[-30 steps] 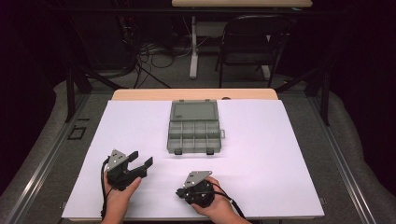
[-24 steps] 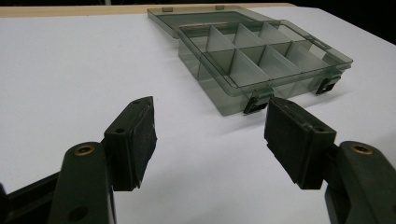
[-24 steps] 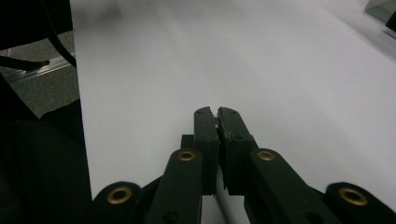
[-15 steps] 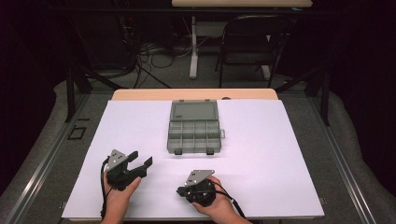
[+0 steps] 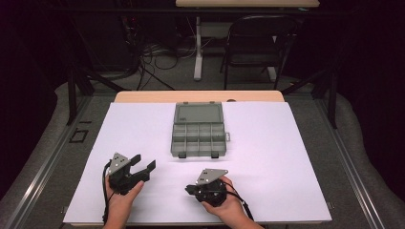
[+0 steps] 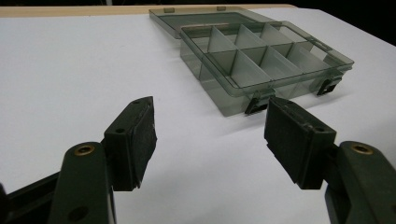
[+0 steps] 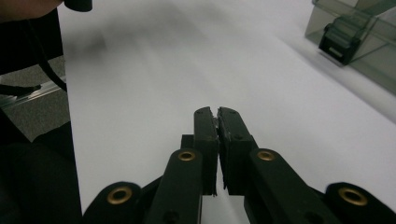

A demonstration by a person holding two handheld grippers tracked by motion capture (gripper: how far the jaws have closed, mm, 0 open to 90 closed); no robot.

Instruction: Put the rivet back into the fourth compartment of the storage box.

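Both grippers rest on the white sheet [image 5: 286,143] near its front edge, short of the open, empty box [image 5: 198,138] at mid-sheet. To work its lid well, come in low and square. Left gripper [image 5: 144,163] aims at the box, jaws wide, empty; right gripper [image 5: 188,190] points leftward, jaws closed on nothing.

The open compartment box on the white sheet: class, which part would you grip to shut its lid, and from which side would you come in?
Grip the lid's free far edge, probably coming from behind the compartment box. The lid lies flat, hinged along the tray's far side, so it must swing toward the latches. The left gripper is already open.
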